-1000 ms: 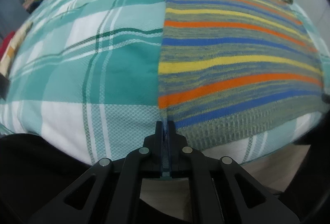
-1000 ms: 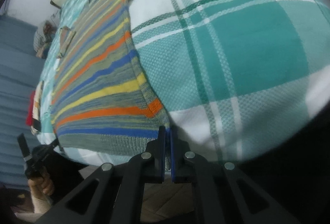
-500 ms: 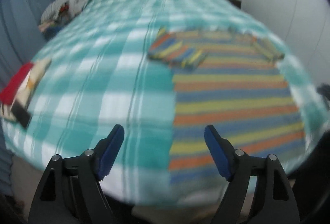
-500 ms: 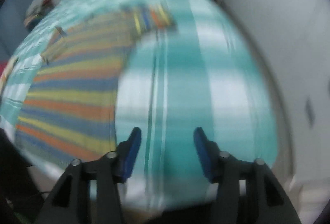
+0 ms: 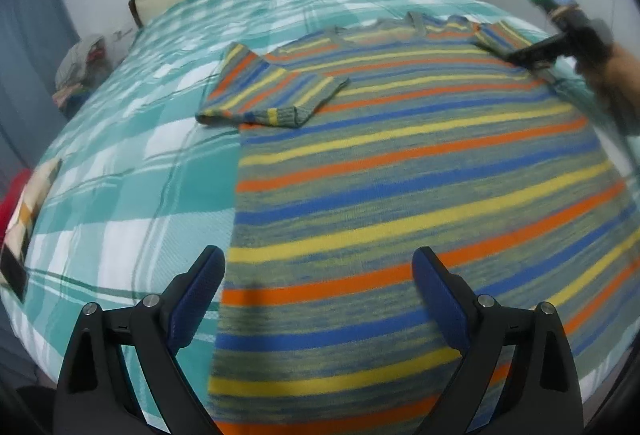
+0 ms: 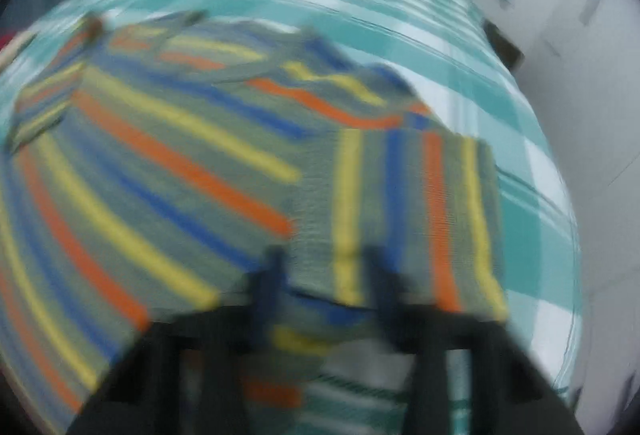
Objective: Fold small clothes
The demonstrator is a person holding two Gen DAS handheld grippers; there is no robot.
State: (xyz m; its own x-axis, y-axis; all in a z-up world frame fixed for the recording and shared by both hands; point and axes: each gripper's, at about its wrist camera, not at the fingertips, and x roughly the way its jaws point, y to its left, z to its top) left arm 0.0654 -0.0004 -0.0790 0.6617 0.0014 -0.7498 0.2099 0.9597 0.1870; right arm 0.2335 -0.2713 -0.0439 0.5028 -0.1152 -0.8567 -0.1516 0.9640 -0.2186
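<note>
Moved: both claws have let go of the sweater's hem and risen
Left claw (image 5: 318, 299): jaws opening, wide apart, nothing between
Right claw (image 6: 322, 275): blurred, closing at the folded sleeve (image 6: 416, 219)
Striped sweater (image 5: 400, 175): flat on the plaid bed (image 5: 120, 175)

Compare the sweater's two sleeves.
The left sleeve lies flat against the sweater, untouched; the right sleeve has the right gripper at it. The left sleeve's cuff shows whole; the right sleeve's is partly hidden by that gripper. Both carry the same stripes.
</note>
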